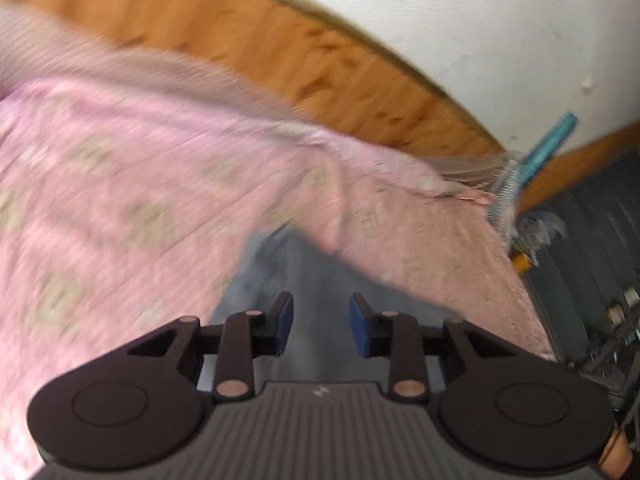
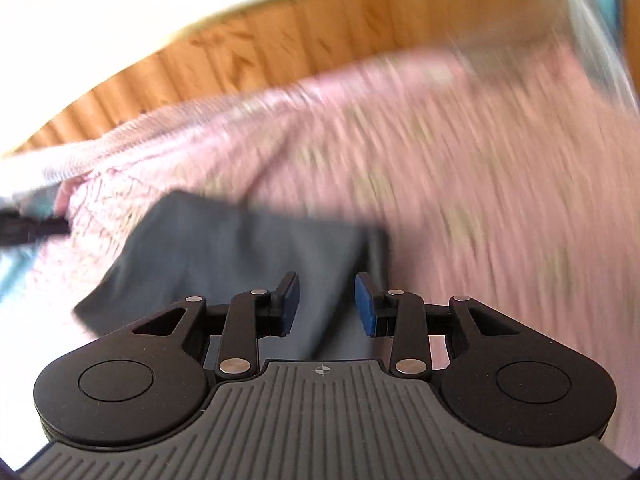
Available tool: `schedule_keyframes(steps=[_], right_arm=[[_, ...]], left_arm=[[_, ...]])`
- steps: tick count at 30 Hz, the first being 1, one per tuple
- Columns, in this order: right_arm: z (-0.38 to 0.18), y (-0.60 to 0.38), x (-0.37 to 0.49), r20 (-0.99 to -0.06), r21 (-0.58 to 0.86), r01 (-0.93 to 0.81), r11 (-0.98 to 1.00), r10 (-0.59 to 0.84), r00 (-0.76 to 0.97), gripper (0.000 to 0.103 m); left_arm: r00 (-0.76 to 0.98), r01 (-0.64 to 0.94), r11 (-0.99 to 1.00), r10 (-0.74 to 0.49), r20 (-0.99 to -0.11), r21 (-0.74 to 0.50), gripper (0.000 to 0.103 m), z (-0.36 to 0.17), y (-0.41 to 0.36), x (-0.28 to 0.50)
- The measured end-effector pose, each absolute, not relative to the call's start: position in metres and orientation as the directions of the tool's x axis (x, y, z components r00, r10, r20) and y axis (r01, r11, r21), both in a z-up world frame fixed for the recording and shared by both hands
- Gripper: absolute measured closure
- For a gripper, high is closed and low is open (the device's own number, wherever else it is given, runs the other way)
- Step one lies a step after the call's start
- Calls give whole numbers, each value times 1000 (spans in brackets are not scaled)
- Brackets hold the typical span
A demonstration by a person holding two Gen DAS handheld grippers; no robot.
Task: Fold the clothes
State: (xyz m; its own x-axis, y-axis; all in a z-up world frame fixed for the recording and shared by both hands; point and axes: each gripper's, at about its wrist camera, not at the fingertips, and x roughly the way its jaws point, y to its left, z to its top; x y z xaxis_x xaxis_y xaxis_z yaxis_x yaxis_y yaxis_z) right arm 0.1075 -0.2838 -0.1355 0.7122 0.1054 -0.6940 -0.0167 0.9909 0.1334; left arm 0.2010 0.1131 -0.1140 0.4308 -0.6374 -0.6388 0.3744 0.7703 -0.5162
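Observation:
A dark grey garment (image 2: 224, 248) lies folded flat on a pink patterned bedspread (image 2: 460, 184), a square-edged slab seen from above in the right wrist view. My right gripper (image 2: 327, 304) hangs above its right part, jaws apart, nothing between the blue pads. In the left wrist view the same grey garment (image 1: 304, 280) shows only as a blurred strip running down the middle, partly covered by a pink fold. My left gripper (image 1: 321, 328) hovers over that strip, open and empty. Both pictures are smeared by motion.
A wooden headboard (image 1: 248, 44) and a white wall (image 1: 500, 20) stand behind the bed. At the bed's right edge in the left wrist view stand a blue-handled tool (image 1: 548, 148), a dark slatted surface (image 1: 592, 240) and some metal clutter (image 1: 616, 332).

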Motion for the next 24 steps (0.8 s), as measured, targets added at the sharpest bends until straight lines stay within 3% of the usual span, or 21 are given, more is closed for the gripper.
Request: schedule_keyframes(steps=[2, 5, 6, 7, 10, 14, 16, 20, 24], right_arm=[[-144, -262, 150, -702, 65, -72, 995, 97, 705, 70], [-182, -255, 183, -770, -5, -99, 995, 59, 635, 74], [-195, -254, 193, -792, -27, -108, 994, 44, 609, 74], [-207, -257, 195, -803, -34, -113, 993, 40, 595, 77], [-225, -277, 179, -785, 10, -114, 993, 79, 615, 79], [-217, -285, 170, -788, 36, -79, 996, 77, 610, 80], [-202, -285, 160, -787, 30, -36, 999, 46, 615, 72], [-172, -249, 113, -739, 53, -154, 987, 143, 659, 72], [-197, -205, 71, -788, 20, -304, 952, 202, 581, 66]], left_arm=[[365, 418, 740, -668, -648, -527, 73, -123, 79, 236], [313, 414, 811, -554, -772, -414, 73, -167, 41, 267], [299, 396, 836, -509, -807, -380, 80, -183, 38, 274], [286, 361, 861, -469, -836, -359, 100, -199, 43, 278], [281, 314, 868, -471, -836, -383, 99, -217, 62, 277], [279, 360, 875, -431, -858, -322, 96, -209, 70, 267], [322, 367, 885, -409, -854, -286, 94, -188, 84, 256], [322, 446, 780, -597, -735, -439, 85, -146, 101, 209], [234, 484, 750, -608, -758, -452, 82, -179, 94, 171]])
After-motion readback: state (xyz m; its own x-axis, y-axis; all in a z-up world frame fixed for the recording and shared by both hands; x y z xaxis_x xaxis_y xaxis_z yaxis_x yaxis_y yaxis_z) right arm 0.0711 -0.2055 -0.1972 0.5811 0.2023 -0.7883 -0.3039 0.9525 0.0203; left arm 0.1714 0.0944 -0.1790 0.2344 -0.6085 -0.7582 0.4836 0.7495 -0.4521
